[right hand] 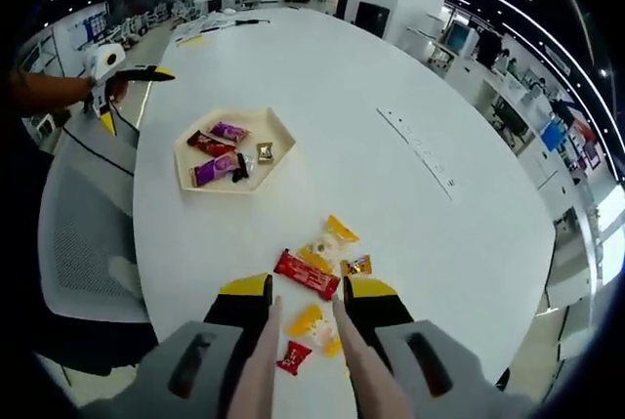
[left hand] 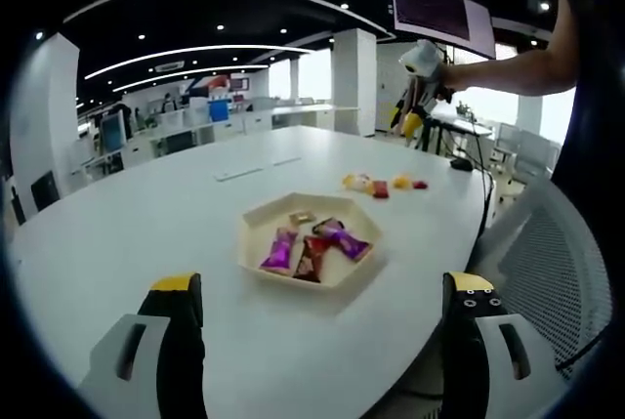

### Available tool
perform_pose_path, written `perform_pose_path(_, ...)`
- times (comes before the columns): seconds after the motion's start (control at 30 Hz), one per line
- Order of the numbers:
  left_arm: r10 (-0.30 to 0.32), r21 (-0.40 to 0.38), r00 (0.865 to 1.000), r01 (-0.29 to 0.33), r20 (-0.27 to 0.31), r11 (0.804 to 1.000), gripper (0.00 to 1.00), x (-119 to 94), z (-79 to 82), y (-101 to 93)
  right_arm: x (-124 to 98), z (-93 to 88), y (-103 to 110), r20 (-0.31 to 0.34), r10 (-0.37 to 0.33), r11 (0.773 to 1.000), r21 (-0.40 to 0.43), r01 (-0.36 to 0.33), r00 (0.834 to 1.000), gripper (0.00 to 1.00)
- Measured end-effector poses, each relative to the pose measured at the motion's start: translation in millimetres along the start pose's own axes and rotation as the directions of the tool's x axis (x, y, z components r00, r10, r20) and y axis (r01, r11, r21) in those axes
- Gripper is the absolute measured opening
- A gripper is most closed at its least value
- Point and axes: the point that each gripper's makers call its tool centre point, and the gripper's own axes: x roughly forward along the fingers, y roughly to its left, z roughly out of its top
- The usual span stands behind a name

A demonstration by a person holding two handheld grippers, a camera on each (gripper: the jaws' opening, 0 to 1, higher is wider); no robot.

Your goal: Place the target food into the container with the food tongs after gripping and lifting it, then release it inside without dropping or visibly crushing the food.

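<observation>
Tongs [right hand: 305, 341] are gripped between the narrowly set jaws of the right gripper [right hand: 305, 307], their tips angled down over a red bar [right hand: 306, 274] at the near edge of a loose pile of snacks [right hand: 327, 248]; no snack appears to be pinched yet. Such a pose is judged an approach for a gentle pick. Well apart on the white table [right hand: 391, 97], a hexagonal tray [left hand: 256, 219] with several packets already inside is kept within reach as the drop point. Nothing is held by the left gripper [left hand: 322, 307], whose jaws are spread wide.
</observation>
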Motion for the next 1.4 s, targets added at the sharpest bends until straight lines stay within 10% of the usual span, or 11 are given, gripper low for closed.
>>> perform_pose_path(1.4, 0.007, 0.005, 1.000, -0.007, -0.002, 1.000, 1.00, 1, 0.1, 1.5, 17, -80.6, 1, 0.003, -0.037, 0.993, 0.111, 0.036, 0.999, 0.28)
